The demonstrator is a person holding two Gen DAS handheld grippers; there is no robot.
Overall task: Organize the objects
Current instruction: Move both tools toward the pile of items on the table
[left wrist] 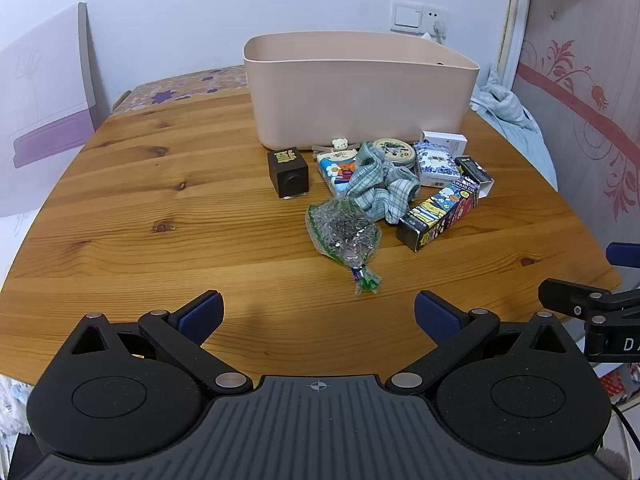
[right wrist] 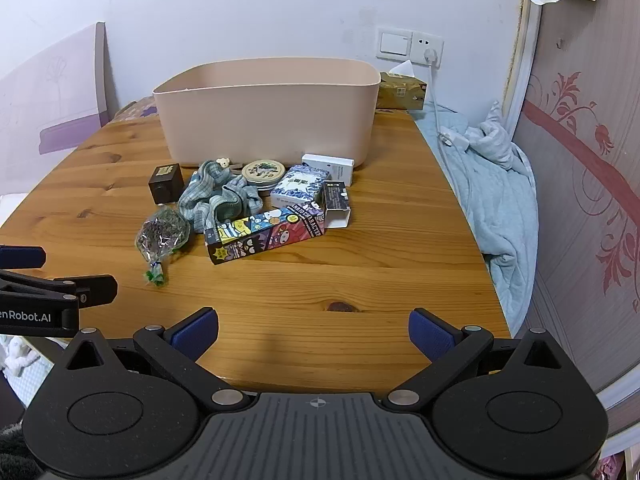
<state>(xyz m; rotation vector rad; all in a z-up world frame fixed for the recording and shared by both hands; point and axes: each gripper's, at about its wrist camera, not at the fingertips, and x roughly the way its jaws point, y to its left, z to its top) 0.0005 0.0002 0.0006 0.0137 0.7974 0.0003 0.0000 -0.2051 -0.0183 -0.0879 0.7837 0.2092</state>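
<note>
A: How far along is the organizing looking?

B: By my reading, nothing is done yet. The pink storage bin [left wrist: 360,92] is sitting in the upper middle of the left wrist view on the wooden table [left wrist: 160,208], and what shows of its inside is looking bare, though its floor is hidden behind the front wall.

A: And the clutter?

B: It is all lying in a heap just in front of the bin, around the frame's center. Going from biggest down: the checked cloth [left wrist: 380,184] is sprawling over the middle of the pile; the long cartoon-character box [left wrist: 438,216] is lying at lower right of the heap; the clear bag of dried herbs [left wrist: 344,232] is resting nearest the camera; the blue-and-white patterned box [left wrist: 436,164] is sitting toward the right; the tissue pack [left wrist: 336,170] is showing left of the cloth; the dark brown cube box [left wrist: 288,172] is standing at the left end; the round tin [left wrist: 394,150] is peeking out near the bin wall; a small bear clip [left wrist: 340,144] is touching the bin's base.

A: The tools?

B: The left gripper [left wrist: 318,312] is hanging spread wide and empty at bottom center. The right gripper [right wrist: 314,332] is doing likewise in its own view. Every item is waiting to be moved.
</note>
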